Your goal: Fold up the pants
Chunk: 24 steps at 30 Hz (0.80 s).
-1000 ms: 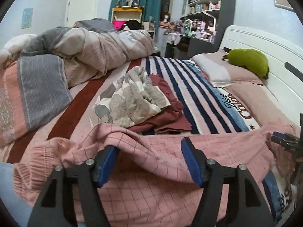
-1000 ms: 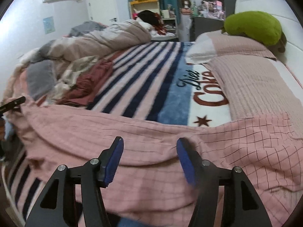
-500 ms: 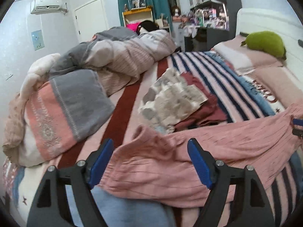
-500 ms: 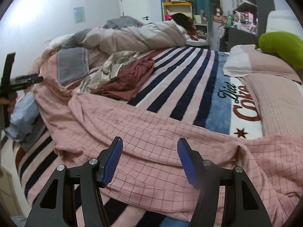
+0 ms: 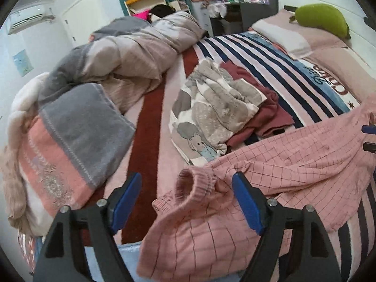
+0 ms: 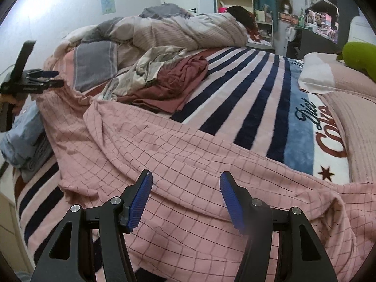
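Pink checked pants [image 5: 289,157] lie spread across the near part of the striped bed. In the left wrist view a ribbed leg cuff [image 5: 195,183] stands up between my open left gripper [image 5: 188,199] fingers, untouched. In the right wrist view the pants [image 6: 188,164] stretch from left to right, and my open right gripper [image 6: 185,199] hovers just above the cloth near the waist end. The left gripper [image 6: 35,82] also shows at the far left there, above the leg end.
A pile of grey patterned and maroon clothes [image 5: 223,108] lies mid-bed behind the pants. A rolled duvet [image 5: 131,51] and a grey-pink blanket [image 5: 70,136] fill the left side. Pillows and a green plush [image 5: 322,18] sit by the headboard. Folded jeans [image 6: 21,136] lie at the bed's left edge.
Both grippers have lifted and pulled back from the pants. The left view has swung toward the leg cuff, the right view toward the left. Both stay open.
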Each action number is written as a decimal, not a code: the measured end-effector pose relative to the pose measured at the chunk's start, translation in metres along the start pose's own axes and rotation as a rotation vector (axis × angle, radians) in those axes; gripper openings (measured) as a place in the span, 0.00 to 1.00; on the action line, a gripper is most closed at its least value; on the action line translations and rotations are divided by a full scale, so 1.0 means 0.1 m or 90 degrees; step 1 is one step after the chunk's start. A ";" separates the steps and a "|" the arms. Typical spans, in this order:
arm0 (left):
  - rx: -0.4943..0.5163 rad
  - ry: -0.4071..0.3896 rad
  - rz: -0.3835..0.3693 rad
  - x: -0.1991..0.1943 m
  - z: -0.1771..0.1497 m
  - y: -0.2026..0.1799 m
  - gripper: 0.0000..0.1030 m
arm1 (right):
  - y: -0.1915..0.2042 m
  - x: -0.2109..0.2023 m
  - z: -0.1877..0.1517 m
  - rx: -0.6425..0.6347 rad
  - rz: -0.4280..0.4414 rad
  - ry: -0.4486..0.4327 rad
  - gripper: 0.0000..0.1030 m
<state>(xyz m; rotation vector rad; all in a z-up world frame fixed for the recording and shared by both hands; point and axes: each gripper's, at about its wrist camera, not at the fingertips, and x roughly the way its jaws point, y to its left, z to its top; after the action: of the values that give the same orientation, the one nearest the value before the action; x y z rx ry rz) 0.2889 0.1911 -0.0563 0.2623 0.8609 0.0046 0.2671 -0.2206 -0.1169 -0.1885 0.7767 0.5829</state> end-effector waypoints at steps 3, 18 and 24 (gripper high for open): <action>-0.004 0.019 -0.015 0.14 -0.01 0.04 0.44 | 0.02 0.07 -0.01 0.005 0.002 0.009 0.54; -0.128 -0.032 0.082 0.31 -0.02 0.43 0.62 | 0.26 0.25 0.15 -0.046 0.008 0.017 0.54; -0.120 -0.097 -0.037 -0.19 -0.03 0.11 0.65 | 0.40 0.40 0.11 -0.107 0.012 0.056 0.56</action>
<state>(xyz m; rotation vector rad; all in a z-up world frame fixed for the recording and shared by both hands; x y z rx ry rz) 0.2755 0.2000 -0.0418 0.0595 0.7108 0.0111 0.2737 -0.1667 -0.1355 -0.3643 0.8157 0.6612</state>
